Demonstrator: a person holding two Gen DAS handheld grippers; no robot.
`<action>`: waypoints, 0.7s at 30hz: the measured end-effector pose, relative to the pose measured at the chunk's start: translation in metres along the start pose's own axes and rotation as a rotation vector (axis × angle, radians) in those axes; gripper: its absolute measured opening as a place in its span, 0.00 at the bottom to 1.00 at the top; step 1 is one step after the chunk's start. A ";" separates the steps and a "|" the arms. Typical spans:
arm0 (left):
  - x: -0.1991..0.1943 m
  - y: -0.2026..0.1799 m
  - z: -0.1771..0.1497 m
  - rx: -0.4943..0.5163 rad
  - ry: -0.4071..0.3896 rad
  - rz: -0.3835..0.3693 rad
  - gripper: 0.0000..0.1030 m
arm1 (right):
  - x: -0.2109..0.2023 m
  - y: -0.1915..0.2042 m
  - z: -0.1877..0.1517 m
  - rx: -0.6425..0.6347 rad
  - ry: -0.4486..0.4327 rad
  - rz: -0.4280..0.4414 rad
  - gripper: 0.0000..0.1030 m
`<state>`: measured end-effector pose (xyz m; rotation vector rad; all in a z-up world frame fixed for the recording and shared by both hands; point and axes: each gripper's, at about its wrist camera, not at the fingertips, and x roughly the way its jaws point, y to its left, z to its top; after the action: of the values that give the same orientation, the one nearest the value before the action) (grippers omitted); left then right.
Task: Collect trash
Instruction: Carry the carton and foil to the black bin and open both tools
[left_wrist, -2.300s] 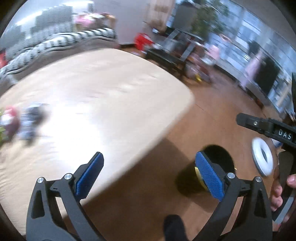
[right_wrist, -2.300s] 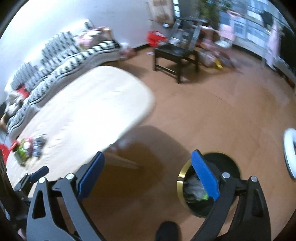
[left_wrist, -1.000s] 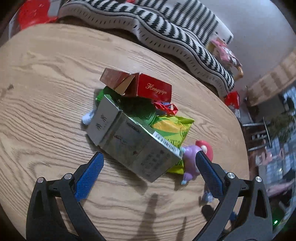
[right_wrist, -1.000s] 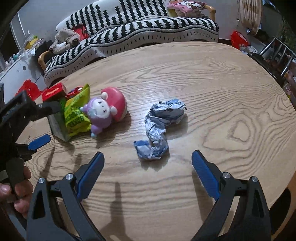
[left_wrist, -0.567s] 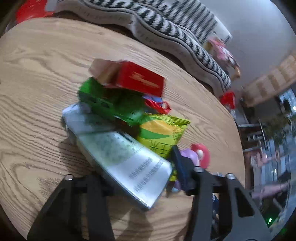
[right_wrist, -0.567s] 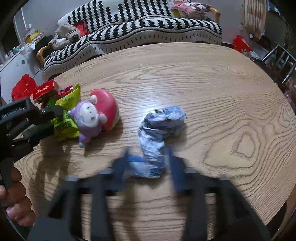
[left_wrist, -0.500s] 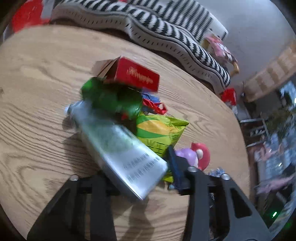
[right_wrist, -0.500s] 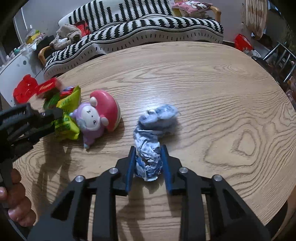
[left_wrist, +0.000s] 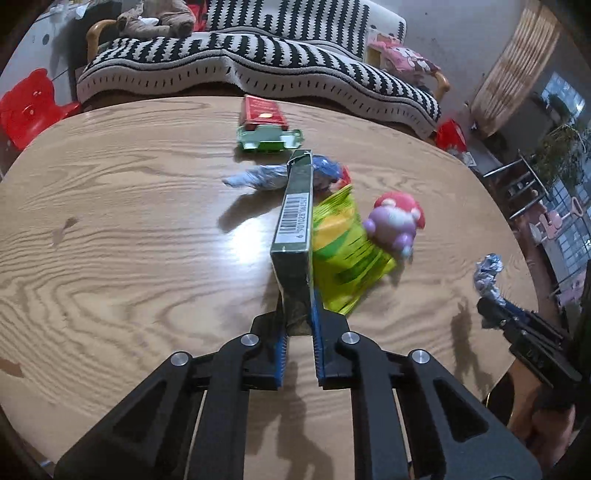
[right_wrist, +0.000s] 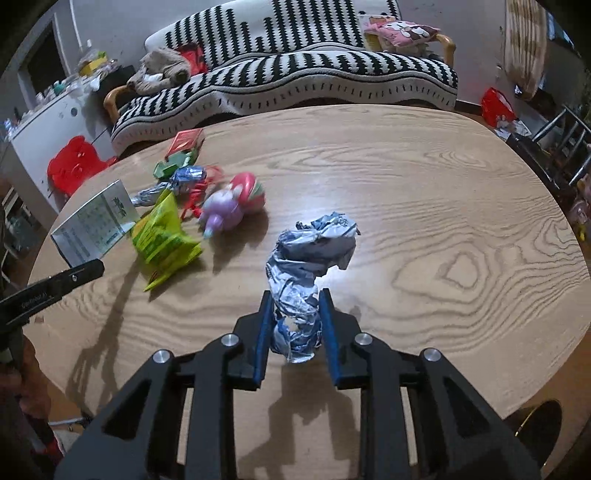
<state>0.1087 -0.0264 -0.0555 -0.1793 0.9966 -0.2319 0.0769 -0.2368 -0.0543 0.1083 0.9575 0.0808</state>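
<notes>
Left gripper clamped narrow on flat carton, pads gripping near end. Carton stands on edge, long axis running out toward 12 o'clock from the jaws, barcode edge up, clear of table.

Right gripper pinching crumpled foil wrapper; wrapper rises from between pads toward 12, top curling to 1 o'clock.

Left-behind trash at carton's 1 o'clock: green-yellow snack bag, just beside carton. Left hand nearer it.

Bin rim at right gripper's 4 o'clock, past table edge; probably next stop for both loads.
</notes>
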 end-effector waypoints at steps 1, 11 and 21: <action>-0.004 0.003 -0.004 0.010 -0.002 0.002 0.11 | -0.003 0.003 -0.004 -0.010 0.000 0.000 0.25; -0.044 0.004 -0.022 0.132 -0.053 -0.005 0.11 | -0.031 0.017 -0.019 -0.047 -0.032 0.005 0.25; -0.046 -0.037 -0.019 0.176 -0.083 -0.037 0.11 | -0.064 -0.011 -0.024 0.004 -0.079 -0.007 0.25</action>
<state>0.0648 -0.0505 -0.0187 -0.0466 0.8856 -0.3423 0.0204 -0.2541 -0.0176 0.1114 0.8788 0.0676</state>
